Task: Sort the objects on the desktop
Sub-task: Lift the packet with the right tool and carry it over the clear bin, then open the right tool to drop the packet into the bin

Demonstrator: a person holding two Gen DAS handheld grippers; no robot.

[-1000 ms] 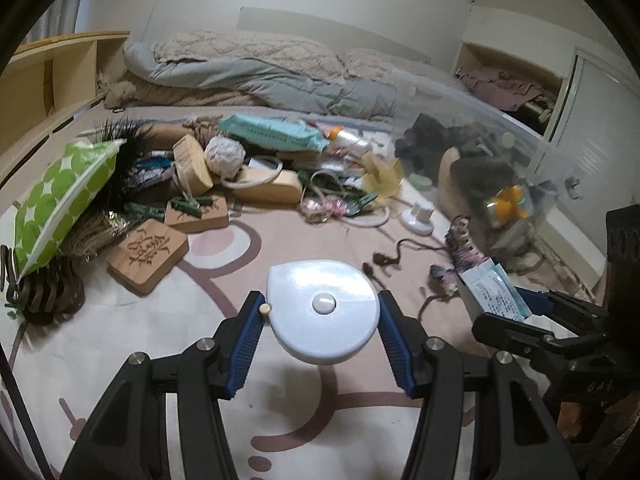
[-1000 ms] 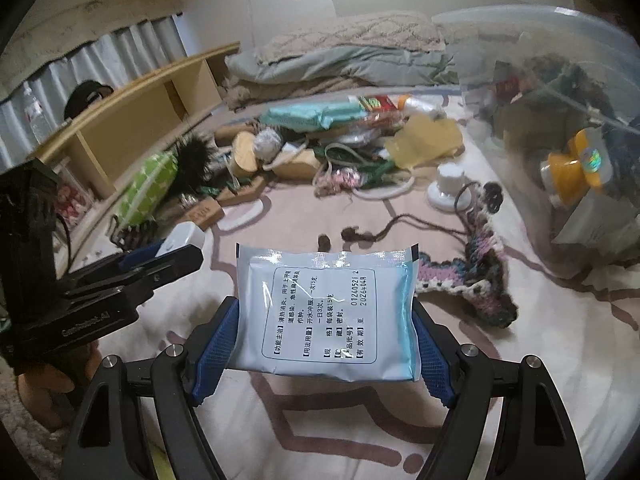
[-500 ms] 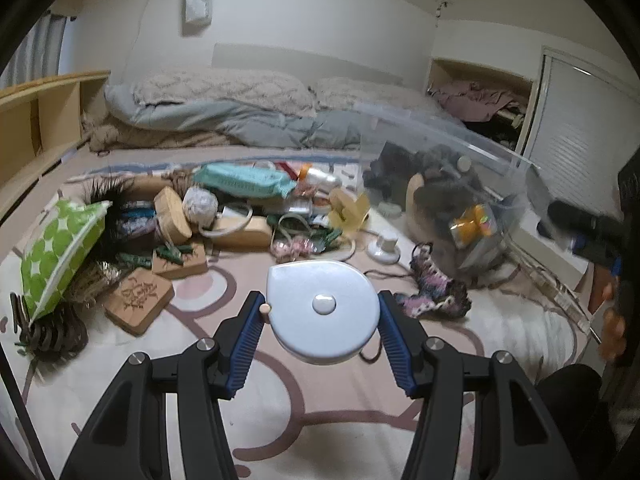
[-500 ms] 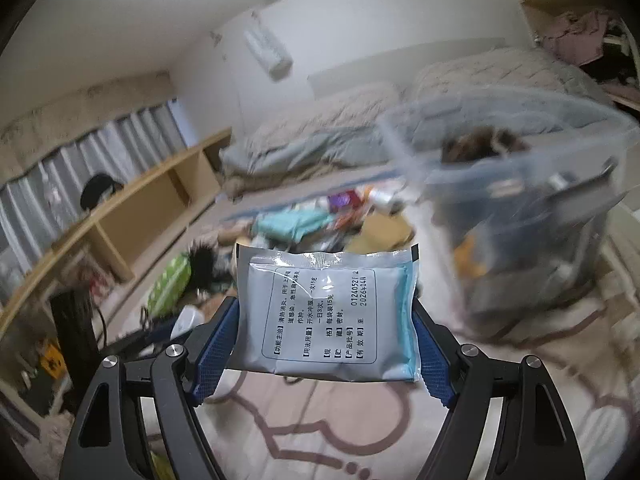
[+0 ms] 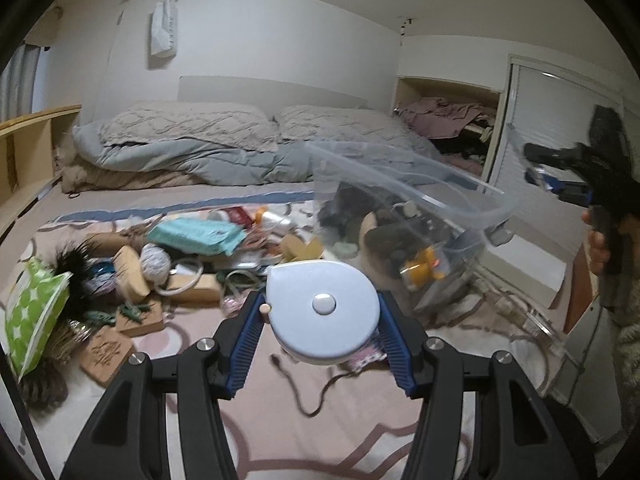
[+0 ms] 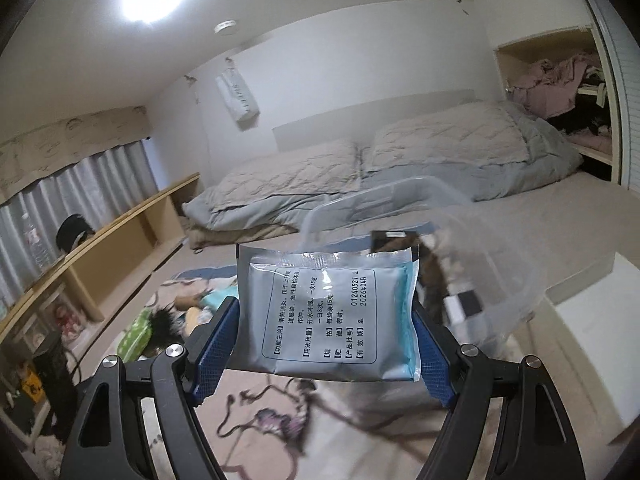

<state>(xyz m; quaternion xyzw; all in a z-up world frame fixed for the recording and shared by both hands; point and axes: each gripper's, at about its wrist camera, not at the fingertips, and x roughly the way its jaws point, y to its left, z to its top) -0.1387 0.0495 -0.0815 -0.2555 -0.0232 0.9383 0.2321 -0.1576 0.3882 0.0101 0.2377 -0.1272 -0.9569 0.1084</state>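
The bed (image 5: 192, 148) with grey covers and two pillows fills the far side of the room, and in front of it lies a pale pink blanket (image 5: 280, 420) with brown lines, which carries all the small things. A clear plastic box (image 5: 420, 216) stands on the right part of this blanket, already with many things inside, among them something yellow; in the right wrist view the same box (image 6: 480, 248) is seen just behind the packet and is blurred. On the left part of the blanket there is a heap of things: a green bag with white dots (image 5: 28, 312), a teal flat pack (image 5: 196, 234), a ball of grey yarn (image 5: 154, 262), and some wooden blocks (image 5: 106, 354). The left gripper (image 5: 322, 316) is held above the blanket and its blue pads are clamped on a white round tape measure (image 5: 322, 312), one pad on each side of it. The right gripper (image 6: 326, 340) is held up in the air near the box and is clamped on a white packet (image 6: 326, 316) with printed black text, gripping it at its two side edges, so the packet stands flat between the pads
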